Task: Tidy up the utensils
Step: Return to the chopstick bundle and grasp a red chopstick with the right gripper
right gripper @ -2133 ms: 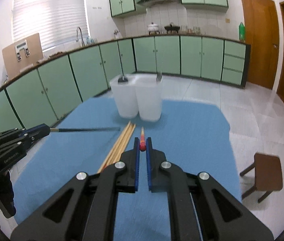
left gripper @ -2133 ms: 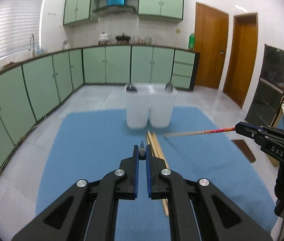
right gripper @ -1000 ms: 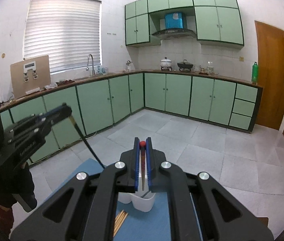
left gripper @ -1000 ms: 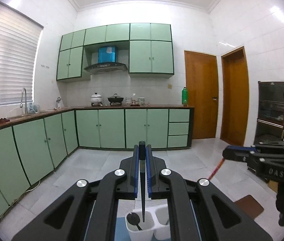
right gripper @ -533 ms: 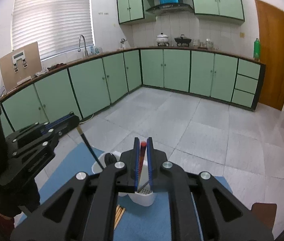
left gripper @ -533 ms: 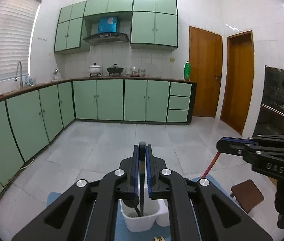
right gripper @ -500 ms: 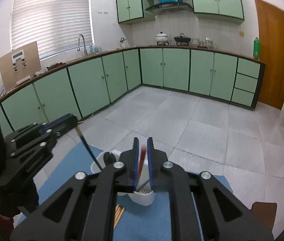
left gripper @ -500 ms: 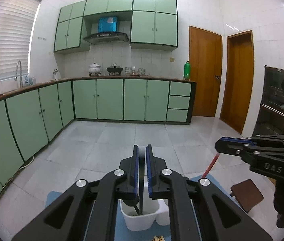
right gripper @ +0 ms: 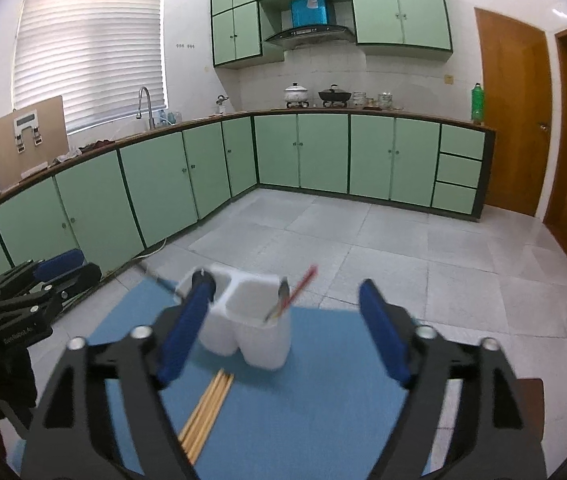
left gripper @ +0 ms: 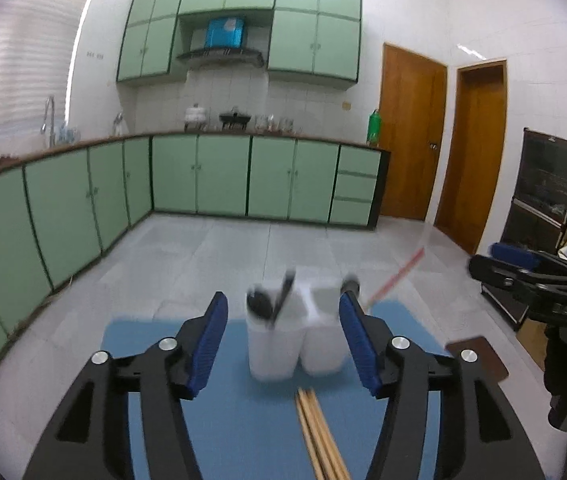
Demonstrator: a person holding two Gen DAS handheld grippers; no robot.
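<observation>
Both tongs released, jaws just been opening, nothing between them. Left gripper (left gripper: 283, 336) and right gripper (right gripper: 283, 334) frame the white twin holder (left gripper: 295, 344) at lower centre: dark chopstick (left gripper: 283, 292) dropped in left cup, red-tipped chopstick (right gripper: 297, 290) in right cup, sorted by kind. Wooden chopsticks (right gripper: 205, 414) wait on the blue mat (right gripper: 323, 400)

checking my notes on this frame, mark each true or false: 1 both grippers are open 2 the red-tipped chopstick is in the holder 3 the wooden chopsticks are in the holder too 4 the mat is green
1. Both grippers are open: true. The left gripper and right gripper have just been opening, with nothing between their pads.
2. True: the red-tipped chopstick leans in the white holder, in its right compartment.
3. False: the wooden chopsticks lie on the mat in front of the holder.
4. False: the mat is blue.
</observation>
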